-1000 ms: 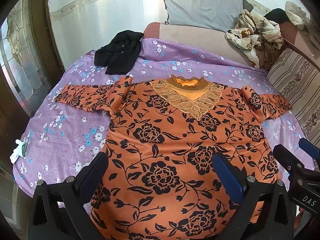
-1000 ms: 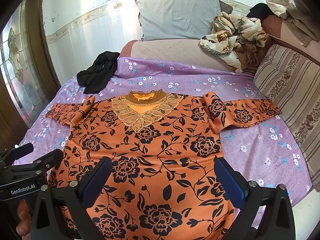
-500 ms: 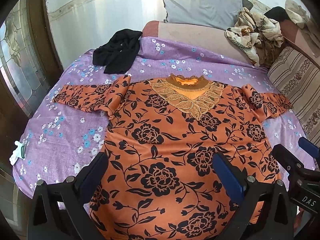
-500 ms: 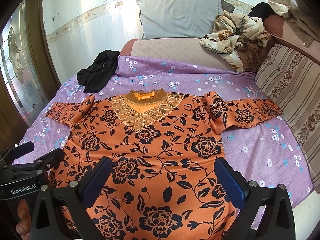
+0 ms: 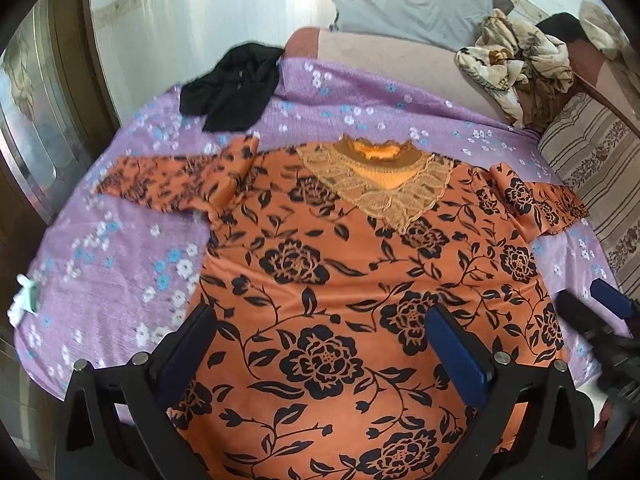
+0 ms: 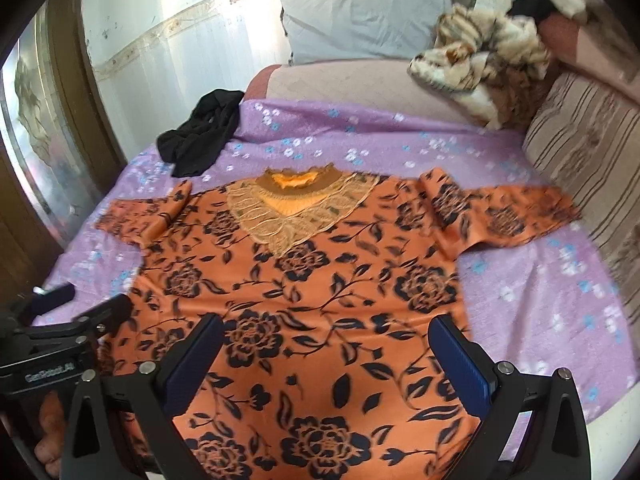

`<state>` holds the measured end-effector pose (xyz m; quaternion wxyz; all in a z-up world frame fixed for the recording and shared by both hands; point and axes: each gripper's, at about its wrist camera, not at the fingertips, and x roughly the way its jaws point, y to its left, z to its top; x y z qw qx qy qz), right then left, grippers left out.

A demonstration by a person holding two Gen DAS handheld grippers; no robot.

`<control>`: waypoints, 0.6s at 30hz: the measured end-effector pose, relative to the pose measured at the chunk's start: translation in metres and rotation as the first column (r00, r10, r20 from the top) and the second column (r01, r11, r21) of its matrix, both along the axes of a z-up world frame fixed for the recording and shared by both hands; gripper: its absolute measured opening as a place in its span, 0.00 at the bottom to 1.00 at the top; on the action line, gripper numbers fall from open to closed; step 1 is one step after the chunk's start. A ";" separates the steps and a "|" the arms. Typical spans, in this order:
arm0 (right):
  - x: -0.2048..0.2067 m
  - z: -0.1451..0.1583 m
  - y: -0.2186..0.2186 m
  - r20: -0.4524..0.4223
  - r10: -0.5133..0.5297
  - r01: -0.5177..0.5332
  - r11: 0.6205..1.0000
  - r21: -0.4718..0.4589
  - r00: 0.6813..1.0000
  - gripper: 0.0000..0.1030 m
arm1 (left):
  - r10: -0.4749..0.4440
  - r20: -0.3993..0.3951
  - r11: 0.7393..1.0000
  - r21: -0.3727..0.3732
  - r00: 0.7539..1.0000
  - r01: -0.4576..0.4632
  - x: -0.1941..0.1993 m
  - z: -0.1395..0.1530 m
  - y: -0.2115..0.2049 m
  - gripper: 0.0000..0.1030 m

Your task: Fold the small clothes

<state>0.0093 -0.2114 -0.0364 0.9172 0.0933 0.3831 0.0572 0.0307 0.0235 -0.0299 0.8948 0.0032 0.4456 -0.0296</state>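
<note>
An orange blouse with black flowers (image 5: 344, 280) lies flat, front up, on the purple bed sheet, lace collar (image 5: 380, 176) at the far end and both sleeves spread out. It also shows in the right wrist view (image 6: 320, 288). My left gripper (image 5: 324, 344) is open and empty above the blouse's lower left part. My right gripper (image 6: 328, 352) is open and empty above its lower right part. Each gripper shows at the edge of the other's view: the right gripper (image 5: 600, 320), the left gripper (image 6: 72, 320).
A black garment (image 5: 232, 92) lies crumpled at the far left of the purple floral sheet (image 5: 120, 272). A grey pillow (image 6: 360, 16) and a heap of patterned cloth (image 6: 484, 64) sit at the headboard. A striped cushion (image 6: 592, 152) lines the right side. A wooden door frame (image 6: 68, 80) stands left.
Both grippers have moved forward and slightly lower over the blouse, so it looks larger and blurred. The blouse has not moved. Both grippers stay open.
</note>
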 end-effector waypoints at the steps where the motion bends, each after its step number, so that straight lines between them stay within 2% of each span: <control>1: 0.001 -0.002 -0.012 0.003 -0.003 0.003 0.999 0.053 1.000 1.00 | 0.008 -0.018 1.000 -0.013 1.000 -0.008 0.005 -0.006 0.008 1.00; 5: 0.017 -0.007 -0.089 0.015 -0.110 0.105 0.973 0.208 0.994 1.00 | 0.069 -0.063 0.997 -0.025 0.996 -0.071 0.025 -0.023 0.045 1.00; 8: 0.042 -0.018 -0.175 -0.002 -0.253 0.242 0.922 0.301 0.967 1.00 | 0.145 -0.074 0.988 -0.036 0.987 -0.148 0.041 -0.035 0.082 1.00; 10: 0.062 -0.032 -0.234 -0.039 -0.354 0.342 0.861 0.376 0.934 1.00 | 0.186 -0.086 0.980 -0.048 0.979 -0.191 0.049 -0.044 0.105 1.00; 12: 0.084 -0.051 -0.295 -0.086 -0.441 0.431 0.786 0.444 0.893 0.98 | 0.224 -0.104 0.973 -0.037 0.969 -0.229 0.055 -0.054 0.125 1.00; 13: 0.099 -0.064 -0.328 -0.126 -0.492 0.488 0.734 0.472 0.861 0.96 | 0.245 -0.102 0.968 -0.029 0.964 -0.249 0.058 -0.057 0.136 1.00; 15: 0.123 -0.080 -0.370 -0.185 -0.532 0.546 0.677 0.493 0.826 0.83 | 0.289 -0.101 0.952 -0.068 0.952 -0.297 0.059 -0.062 0.162 1.00; 17: 0.145 -0.088 -0.398 -0.209 -0.566 0.588 0.654 0.476 0.798 0.76 | 0.332 -0.110 0.933 -0.103 0.937 -0.343 0.059 -0.067 0.184 1.00; 18: 0.158 -0.092 -0.411 -0.219 -0.577 0.605 0.649 0.462 0.786 0.76 | 0.352 -0.114 0.924 -0.117 0.929 -0.364 0.058 -0.070 0.194 1.00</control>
